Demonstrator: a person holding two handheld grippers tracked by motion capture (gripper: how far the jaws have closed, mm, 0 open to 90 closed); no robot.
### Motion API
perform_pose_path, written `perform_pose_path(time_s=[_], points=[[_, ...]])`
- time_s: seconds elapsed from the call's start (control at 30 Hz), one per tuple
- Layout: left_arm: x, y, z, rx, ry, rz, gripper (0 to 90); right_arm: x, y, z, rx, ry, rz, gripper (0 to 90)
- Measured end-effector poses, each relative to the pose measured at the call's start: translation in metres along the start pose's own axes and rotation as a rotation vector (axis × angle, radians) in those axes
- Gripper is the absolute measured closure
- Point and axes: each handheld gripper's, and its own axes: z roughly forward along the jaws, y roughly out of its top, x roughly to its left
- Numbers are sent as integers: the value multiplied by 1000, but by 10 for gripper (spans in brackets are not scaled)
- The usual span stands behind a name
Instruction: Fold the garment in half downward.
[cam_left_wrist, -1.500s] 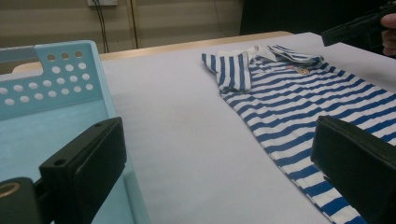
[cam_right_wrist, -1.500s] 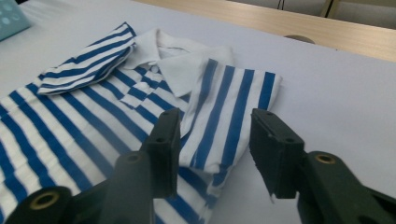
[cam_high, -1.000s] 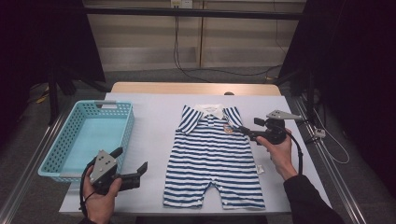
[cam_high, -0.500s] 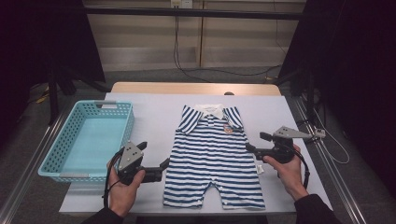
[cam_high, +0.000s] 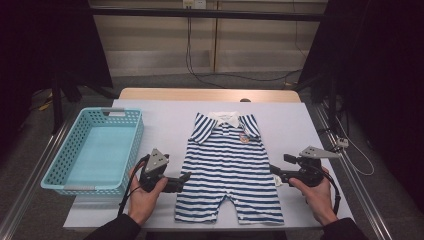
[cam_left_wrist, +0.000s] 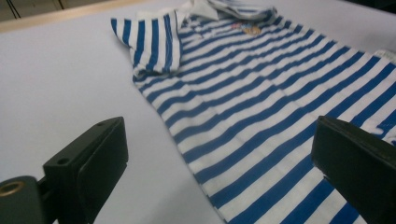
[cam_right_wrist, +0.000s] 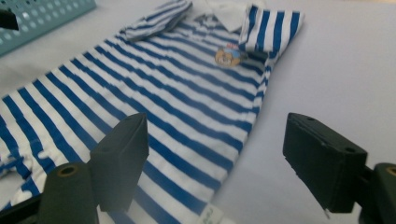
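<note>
Claws (cam_high: 186, 176) nearer romper (cam_high: 229, 167), white table (cam_high: 165, 120), dark room

Romper (cam_high: 230, 170): small, blue-and-white horizontal stripes, short sleeves, short legs. Lies flat and face up on the grey-white table (cam_high: 160, 120), spread out, collar end away from the person, leg ends near the front edge. White collar (cam_high: 226, 118) folded open at the neck. Round orange-brown badge (cam_high: 243, 137) on the chest, on the right side as seen from above; in the right gripper view it shows clearly (cam_right_wrist: 227, 57). Both sleeves spread outward; the left one (cam_left_wrist: 152, 44) lies slightly rumpled, with its hem edge lifted. Small white tag (cam_right_wrist: 211, 213) sticks out at the right side seam. Body fabric mostly smooth, with light wrinkles near the crotch.
</note>
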Motion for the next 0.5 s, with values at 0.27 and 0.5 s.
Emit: perform_pose_path(time_s=[0.27,0.5], points=[[-1,-5,4,69,-29,21,57,3,-8,5,104,45,-6,365],[2,-10,9,155,-20,-5,65,9,-14,15,203,49,-25,410]])
